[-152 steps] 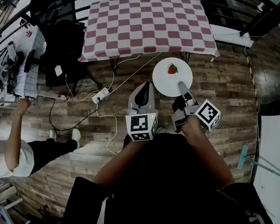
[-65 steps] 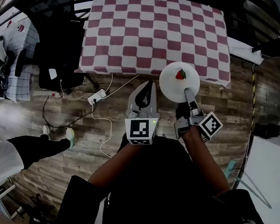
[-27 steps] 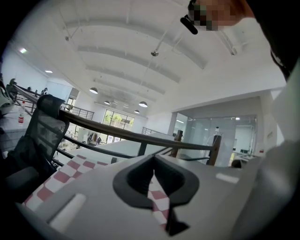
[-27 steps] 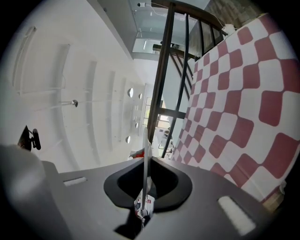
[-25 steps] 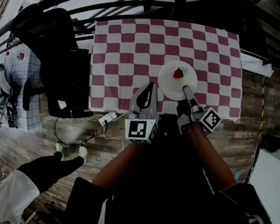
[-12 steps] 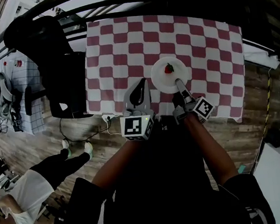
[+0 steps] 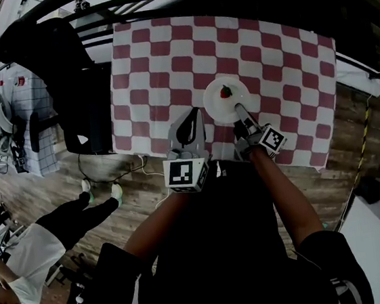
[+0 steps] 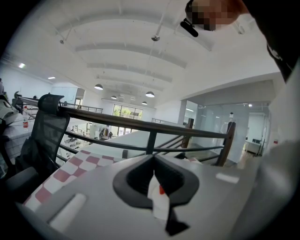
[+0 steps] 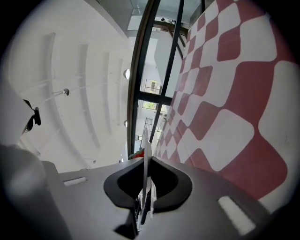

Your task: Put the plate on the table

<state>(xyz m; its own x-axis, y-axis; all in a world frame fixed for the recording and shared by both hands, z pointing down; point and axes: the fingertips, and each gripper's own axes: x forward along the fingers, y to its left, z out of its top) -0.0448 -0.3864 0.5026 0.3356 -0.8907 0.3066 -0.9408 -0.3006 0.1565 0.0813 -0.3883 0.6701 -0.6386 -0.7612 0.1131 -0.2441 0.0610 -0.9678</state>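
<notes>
Red-and-white check beneath a white plate
The tablecloth [image 7: 166,62] at 12 o'clock is checked in dull red and white; the plate [image 7: 220,107] is plain white, with a small red item [image 7: 225,92] on it. The left gripper [image 7: 193,111] and right gripper [image 7: 239,107] are grey, their cubes [image 7: 182,174] patterned in black-and-white squares. The floor [image 7: 345,164] is brown wood plank, the chair [image 7: 63,53] at 10 o'clock black, the cloth [image 7: 35,111] at 9 o'clock white with a dark grid
</notes>
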